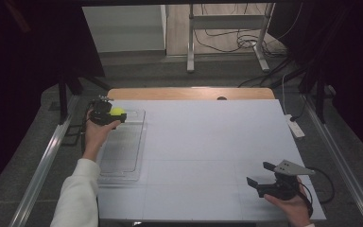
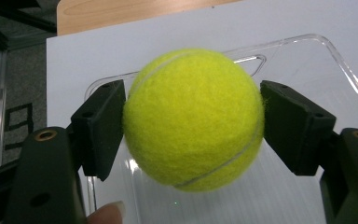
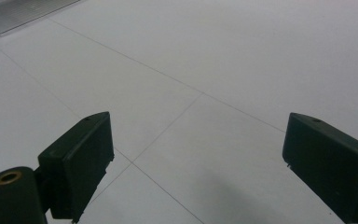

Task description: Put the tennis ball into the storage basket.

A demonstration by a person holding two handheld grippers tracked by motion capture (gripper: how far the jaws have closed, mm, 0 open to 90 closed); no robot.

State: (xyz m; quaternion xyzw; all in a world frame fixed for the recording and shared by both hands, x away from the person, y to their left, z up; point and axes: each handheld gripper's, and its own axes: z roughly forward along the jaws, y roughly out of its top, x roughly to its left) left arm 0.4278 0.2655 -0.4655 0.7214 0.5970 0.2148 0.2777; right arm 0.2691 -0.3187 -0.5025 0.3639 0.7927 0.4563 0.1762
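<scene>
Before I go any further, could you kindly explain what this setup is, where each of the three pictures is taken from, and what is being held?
There is no robot here: a person sits at a white table and holds a hand-operated two-jaw gripper in each hand. The high view comes from a fixed camera above, looking forward and down, so the forearms enter from the bottom. The other two pictures come from small cameras riding on the grippers, each looking along its own black jaws.

The left gripper is shut on a yellow tennis ball, held above a clear plastic tray that lies on the table's left side. In the left gripper view, the pads press on both sides of the ball.

The right gripper is near the table's front right corner, with its jaws open and nothing between them.
</scene>
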